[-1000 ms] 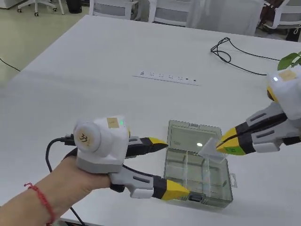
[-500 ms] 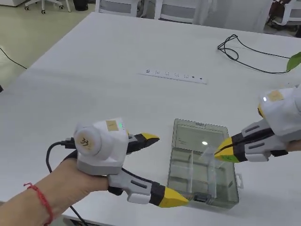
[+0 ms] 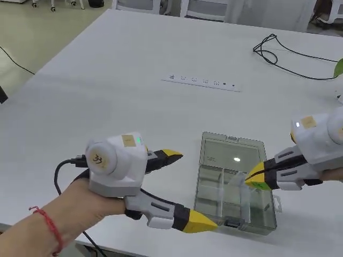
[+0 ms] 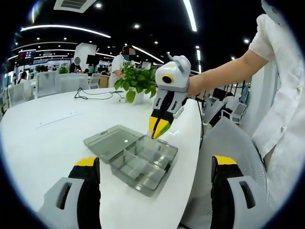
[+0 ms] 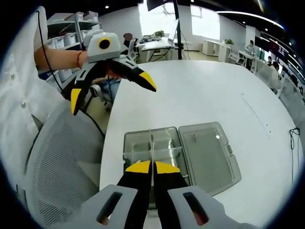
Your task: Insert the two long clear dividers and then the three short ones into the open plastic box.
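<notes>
Glossy clear plastic box, clear plastic divider; smooth matt white table.

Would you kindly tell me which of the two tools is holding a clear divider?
The right tool, shut on a clear divider over the open box; the left tool stands wide open, holding nothing.

My right claw pinches a clear divider at the open box; my left claw gapes wide beside it.
</notes>
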Action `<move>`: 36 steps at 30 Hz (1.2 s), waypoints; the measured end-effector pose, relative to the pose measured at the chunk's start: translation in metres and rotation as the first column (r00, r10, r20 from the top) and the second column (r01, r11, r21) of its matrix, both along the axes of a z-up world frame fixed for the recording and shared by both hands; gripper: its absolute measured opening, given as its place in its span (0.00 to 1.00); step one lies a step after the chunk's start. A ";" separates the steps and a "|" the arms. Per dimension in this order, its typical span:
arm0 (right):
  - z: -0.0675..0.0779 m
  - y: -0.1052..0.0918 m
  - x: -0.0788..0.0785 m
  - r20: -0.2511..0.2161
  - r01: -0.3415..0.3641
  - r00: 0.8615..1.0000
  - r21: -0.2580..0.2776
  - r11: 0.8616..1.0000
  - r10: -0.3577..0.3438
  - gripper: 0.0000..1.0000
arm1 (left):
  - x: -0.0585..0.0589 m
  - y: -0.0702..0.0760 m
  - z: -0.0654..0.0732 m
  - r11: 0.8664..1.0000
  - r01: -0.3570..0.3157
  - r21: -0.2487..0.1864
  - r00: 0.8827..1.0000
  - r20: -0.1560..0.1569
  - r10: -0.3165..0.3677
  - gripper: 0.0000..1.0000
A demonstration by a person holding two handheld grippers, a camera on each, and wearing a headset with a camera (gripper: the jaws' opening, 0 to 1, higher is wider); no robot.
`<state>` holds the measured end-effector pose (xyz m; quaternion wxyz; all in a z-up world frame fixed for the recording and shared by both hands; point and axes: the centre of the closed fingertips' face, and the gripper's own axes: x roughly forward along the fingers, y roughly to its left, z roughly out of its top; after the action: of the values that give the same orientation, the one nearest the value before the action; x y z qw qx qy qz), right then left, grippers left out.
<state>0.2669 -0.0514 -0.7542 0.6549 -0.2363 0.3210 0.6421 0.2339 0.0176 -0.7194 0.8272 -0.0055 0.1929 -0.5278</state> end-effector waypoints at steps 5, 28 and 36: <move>-0.002 -0.001 0.002 0.029 -0.019 0.999 0.002 1.000 0.019 0.02 | 0.000 0.000 0.000 1.000 -0.002 -0.004 1.000 0.000 0.002 0.99; -0.018 0.005 0.004 0.087 -0.087 0.992 -0.025 0.996 0.089 0.02 | 0.001 -0.003 -0.004 1.000 0.003 0.002 1.000 -0.006 -0.003 0.99; -0.029 0.011 -0.001 0.083 -0.095 0.991 -0.078 0.992 0.101 0.02 | 0.001 -0.001 -0.010 1.000 0.013 0.029 1.000 -0.004 -0.012 1.00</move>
<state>0.2660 -0.0409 -0.7828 0.6267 -0.3037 0.3036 0.6503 0.2347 0.0163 -0.7296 0.8235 0.0065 0.2020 -0.5301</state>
